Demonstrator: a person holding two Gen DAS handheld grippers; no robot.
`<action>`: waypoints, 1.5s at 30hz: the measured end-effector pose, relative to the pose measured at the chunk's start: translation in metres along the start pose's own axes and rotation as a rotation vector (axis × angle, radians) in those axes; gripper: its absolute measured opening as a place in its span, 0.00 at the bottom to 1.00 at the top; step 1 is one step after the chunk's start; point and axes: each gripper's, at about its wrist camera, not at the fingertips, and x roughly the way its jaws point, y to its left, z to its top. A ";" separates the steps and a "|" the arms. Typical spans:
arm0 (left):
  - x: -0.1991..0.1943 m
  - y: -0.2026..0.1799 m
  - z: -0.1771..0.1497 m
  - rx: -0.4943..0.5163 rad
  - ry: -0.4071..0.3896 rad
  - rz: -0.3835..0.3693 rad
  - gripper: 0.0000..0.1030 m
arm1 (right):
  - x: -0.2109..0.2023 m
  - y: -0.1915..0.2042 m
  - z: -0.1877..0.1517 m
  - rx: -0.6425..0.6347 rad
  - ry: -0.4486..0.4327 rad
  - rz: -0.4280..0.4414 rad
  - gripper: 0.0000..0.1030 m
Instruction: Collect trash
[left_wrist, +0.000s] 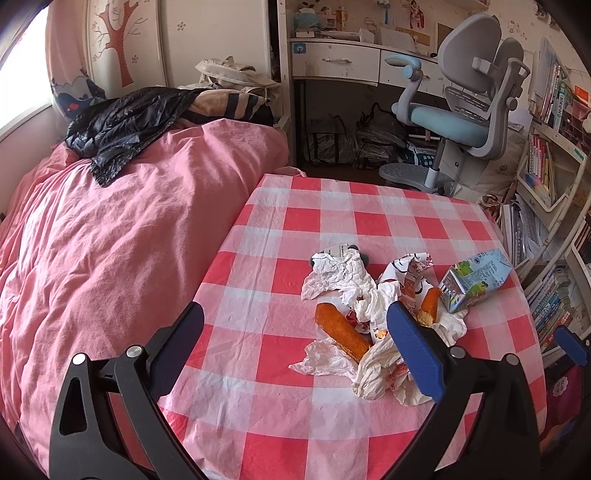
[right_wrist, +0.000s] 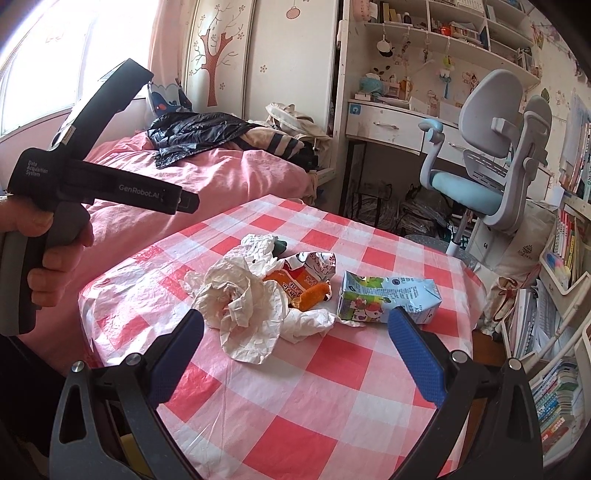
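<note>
Left gripper (left_wrist: 295, 336): fingers wide apart, holding nothing, hovering above the near part of the desk (left_wrist: 332, 221), pointed across it toward the chair (left_wrist: 469, 110). Its right finger (left_wrist: 413, 347) overlaps the paper pile in view; contact cannot be told. In the right wrist view the left gripper's body (right_wrist: 92, 184) shows at the far left, held in the person's hand (right_wrist: 55, 258), tilted and above the desk edge beside the bed (right_wrist: 221, 173).

Right gripper (right_wrist: 295, 332): fingers wide apart, empty, hovering over the near desk, aimed at the trash.

Trash, all on the checked cloth near desk centre:
- crumpled white paper (left_wrist: 340, 273), one loose heap; sheet count cannot be told.
- printed wrapper (right_wrist: 310, 269), one, touching the paper.
- orange sticks: two, a long one (left_wrist: 343, 332) and a short one (left_wrist: 430, 304), lying on the paper.
- carton (right_wrist: 388, 299), one, crushed, on its side just beside the heap on the chair side.
</note>
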 end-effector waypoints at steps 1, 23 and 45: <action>0.000 -0.001 0.000 0.000 0.001 -0.001 0.93 | 0.000 0.000 0.000 0.001 0.000 0.001 0.93; 0.008 0.015 -0.001 -0.080 0.024 0.012 0.93 | 0.001 -0.004 -0.001 0.026 0.011 -0.008 0.93; 0.001 0.012 0.001 -0.069 0.024 -0.012 0.93 | 0.014 0.009 -0.009 0.000 0.077 0.036 0.93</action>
